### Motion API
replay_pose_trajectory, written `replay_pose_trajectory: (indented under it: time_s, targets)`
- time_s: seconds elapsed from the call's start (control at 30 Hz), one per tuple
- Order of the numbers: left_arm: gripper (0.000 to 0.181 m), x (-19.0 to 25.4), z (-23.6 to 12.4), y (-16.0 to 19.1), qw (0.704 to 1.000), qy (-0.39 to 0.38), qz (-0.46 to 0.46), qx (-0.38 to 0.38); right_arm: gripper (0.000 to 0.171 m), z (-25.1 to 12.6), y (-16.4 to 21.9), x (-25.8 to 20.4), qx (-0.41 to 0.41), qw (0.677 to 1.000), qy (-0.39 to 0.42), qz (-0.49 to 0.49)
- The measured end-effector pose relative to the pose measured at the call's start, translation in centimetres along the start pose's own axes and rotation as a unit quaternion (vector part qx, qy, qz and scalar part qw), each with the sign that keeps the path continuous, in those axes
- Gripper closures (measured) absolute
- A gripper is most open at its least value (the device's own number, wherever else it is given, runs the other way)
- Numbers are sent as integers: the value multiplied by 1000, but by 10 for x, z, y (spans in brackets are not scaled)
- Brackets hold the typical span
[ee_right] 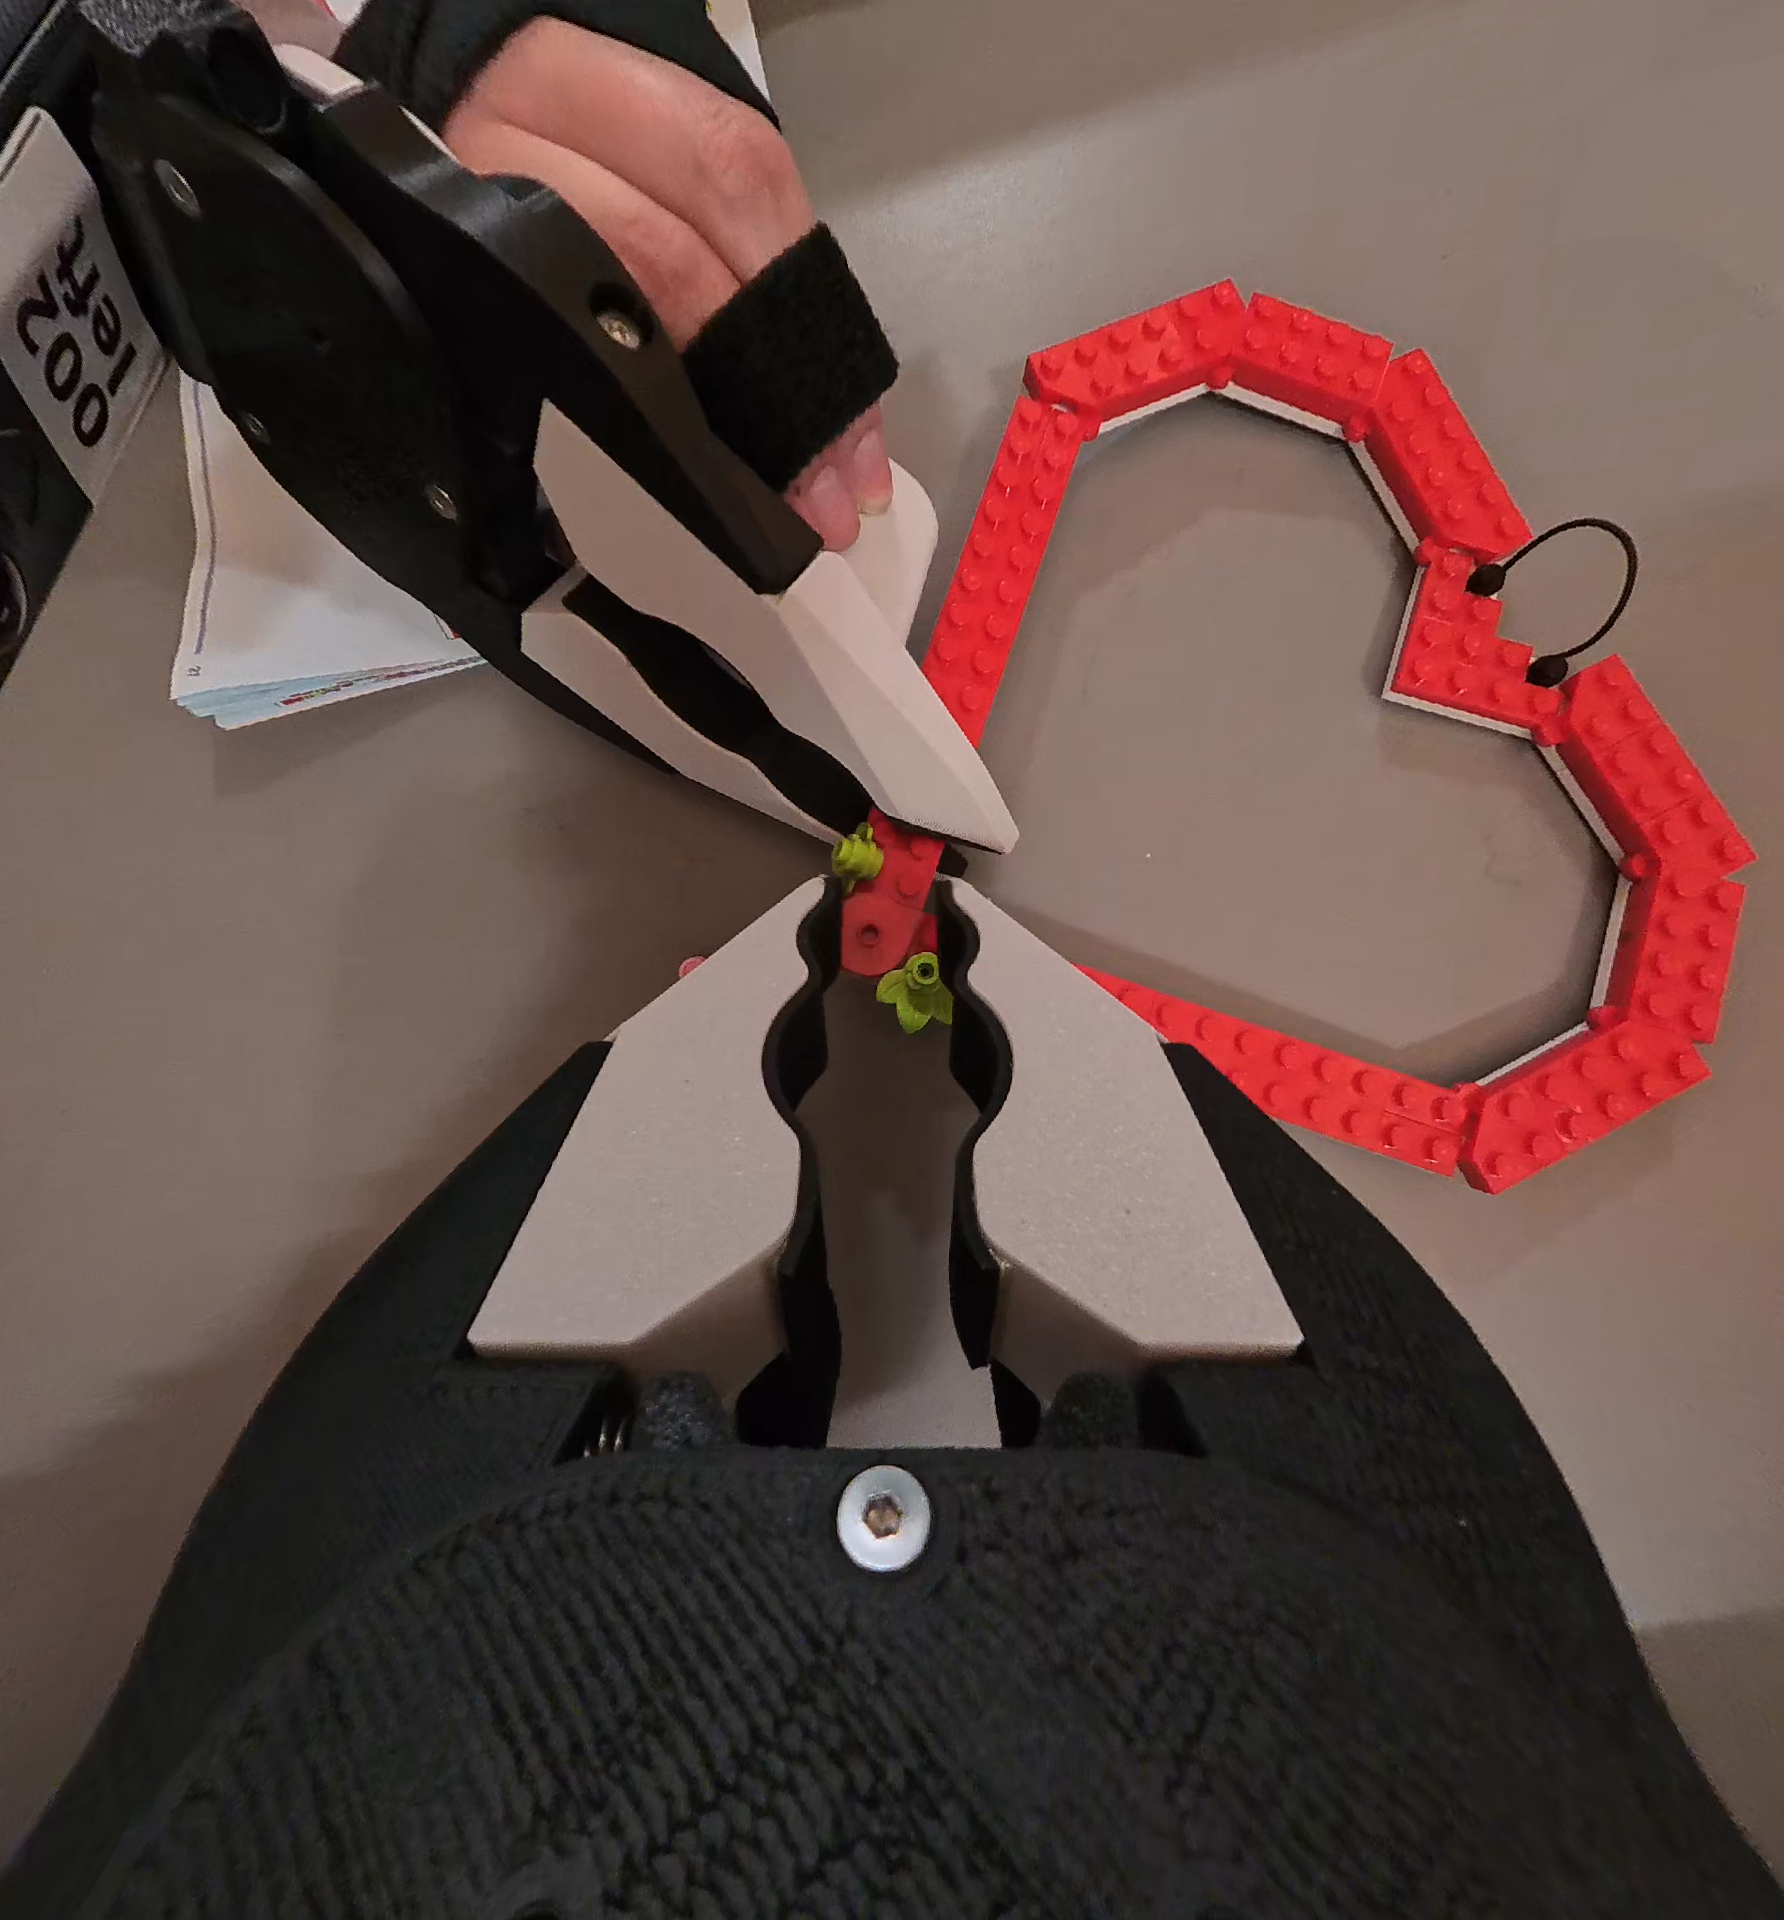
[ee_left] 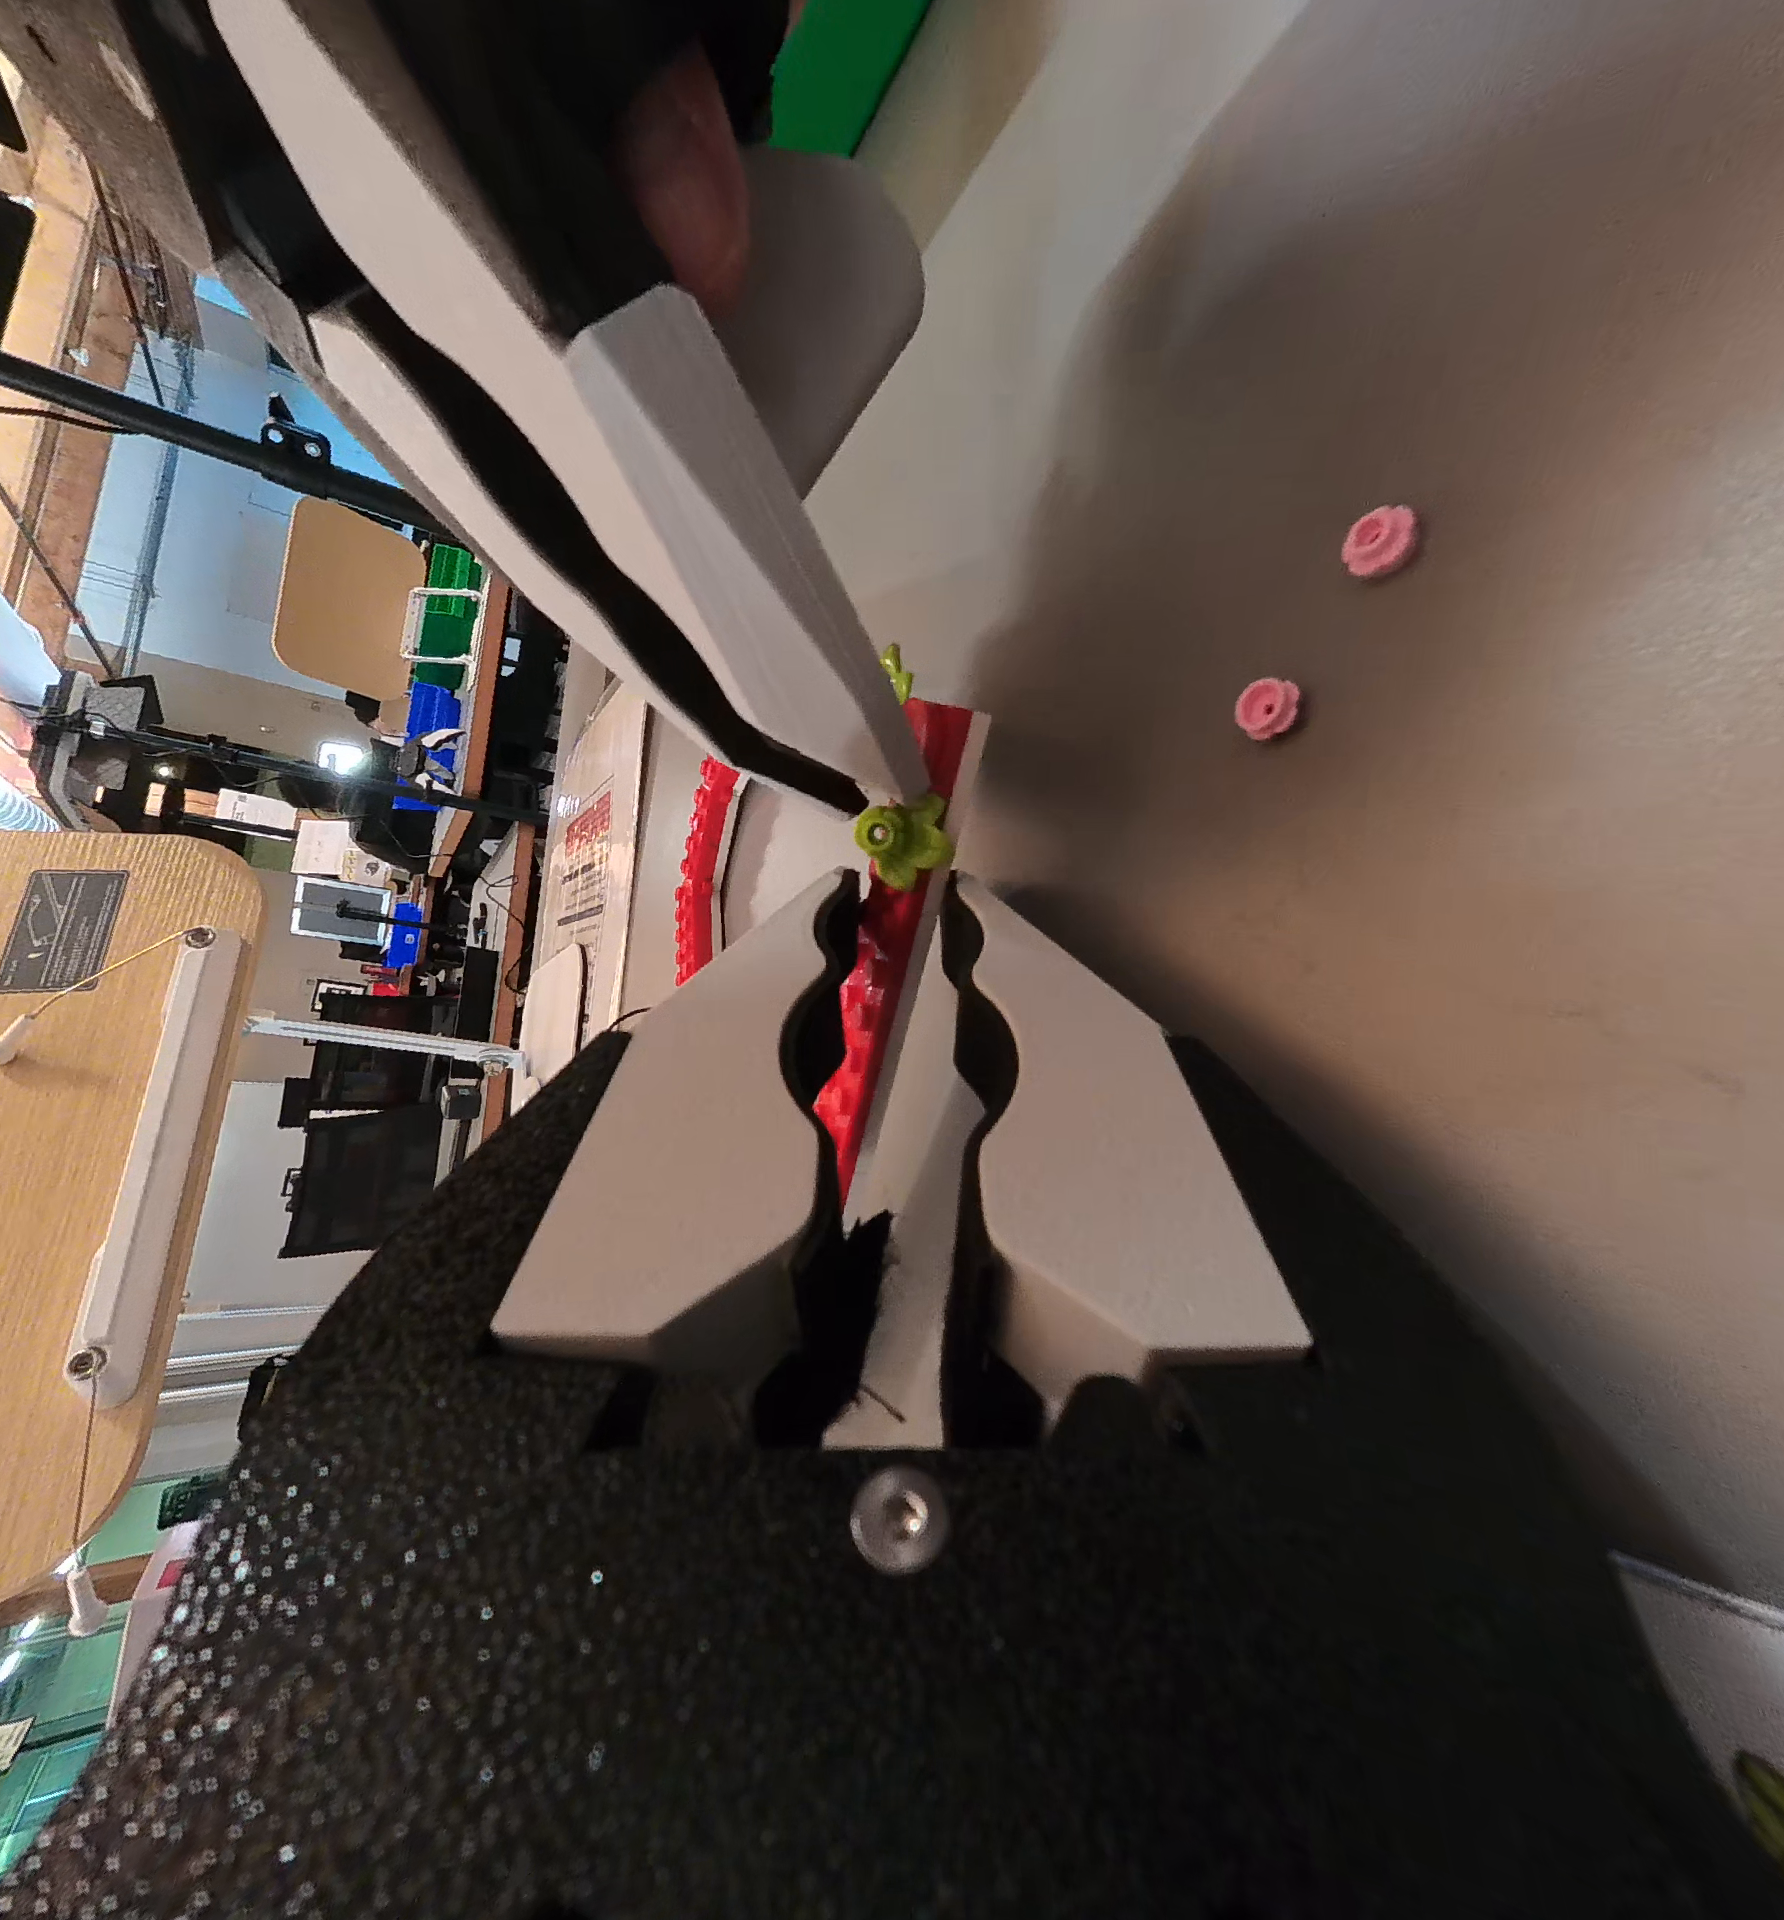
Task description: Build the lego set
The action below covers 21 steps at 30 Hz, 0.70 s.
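**Heart frame pinched at its tip by both grippers**

The heart (ee_right: 1314,727), a red brick outline on a white underlayer, lies flat on the table (ee_right: 1283,156) in the right half of the right wrist view, its pointed end reaching to frame centre. That tip is the spot that matters. The right gripper (ee_right: 883,894) comes at it from below, jaws narrowed to a small gap with the red tip between the fingertips; whether they truly pinch it I cannot tell. The left gripper (ee_right: 929,826) slants in from the upper left and closes on the same limb just above.

In the left wrist view the limb runs edge-on, straight up the frame between the left gripper's (ee_left: 898,883) fingers, which clamp it.

Two green leaf pieces sit at the tip: one (ee_right: 857,857) on its left side, another (ee_right: 914,992) just below, between the right fingers. My guess is that a leaf is being seated, so the push should go squarely against the limb's side.

The table is plain grey. Two pink flowers (ee_left: 1267,709) lie well apart at right in the left view; a booklet (ee_right: 275,623) lies at upper left.
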State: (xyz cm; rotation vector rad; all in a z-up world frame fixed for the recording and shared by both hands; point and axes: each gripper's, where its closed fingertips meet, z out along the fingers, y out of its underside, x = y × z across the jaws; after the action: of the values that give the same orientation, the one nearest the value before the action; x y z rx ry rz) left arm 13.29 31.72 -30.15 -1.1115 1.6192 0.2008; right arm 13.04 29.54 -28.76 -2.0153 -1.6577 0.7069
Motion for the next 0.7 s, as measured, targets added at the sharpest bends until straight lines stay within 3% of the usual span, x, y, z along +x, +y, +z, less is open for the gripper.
replay_pose_trajectory:
  time_s: [0.57, 0.7]
  targets:
    - [169, 0, 0, 0, 1000, 1, -1, 1, 156, -11, 2, -7, 14, 999, 41, -17]
    - [169, 0, 0, 0, 1000, 2, -6, 3, 154, -15, 2, -63, 73, 995, -66, -25]
